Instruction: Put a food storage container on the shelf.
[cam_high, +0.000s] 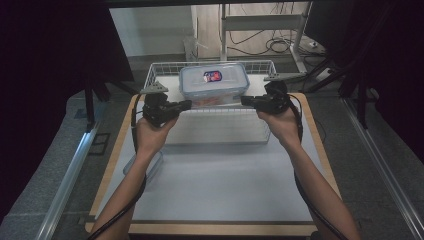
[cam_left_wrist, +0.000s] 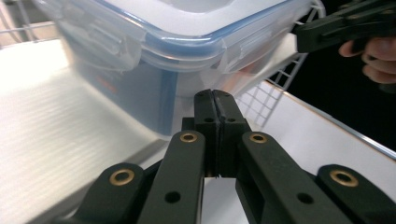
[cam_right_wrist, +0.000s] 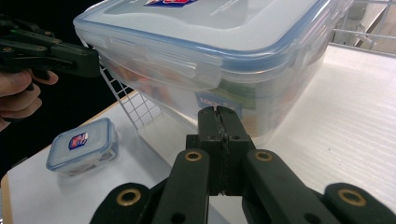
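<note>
The box (cam_high: 214, 84) sits in the wire basket (cam_high: 159, 68), toward its far side, upright, with its clear lid (cam_high: 215, 76) clipped on and a red-and-blue sticker (cam_high: 212, 76) on top. Through its walls I can make out something reddish inside, too blurred to name. In my left gripper view the box (cam_left_wrist: 154, 51) looms just ahead of my tips, a blue seal running round under the lid; in my right gripper view it (cam_right_wrist: 219, 60) stands just as close, side latch facing me.

My left gripper (cam_high: 187, 104) comes at the box from its left side, tips near its lower front corner — jaws pressed flat together, nothing between them. My right gripper (cam_high: 245, 100) mirrors it from the other side, jaws also closed tight and empty. Whether either tip actually touches the box wall I cannot tell; from above they look just beside it.

Each view catches the other hand too: from my left gripper (cam_left_wrist: 215, 100) I see my right hand (cam_left_wrist: 373, 53) across the basket rim (cam_left_wrist: 280, 77), and from my right gripper (cam_right_wrist: 219, 116) my left hand (cam_right_wrist: 18, 93).

The basket rests on the far half of the white table (cam_high: 225, 180). A small lidded box (cam_right_wrist: 83, 145) lies outside it, on the table near my left forearm.
</note>
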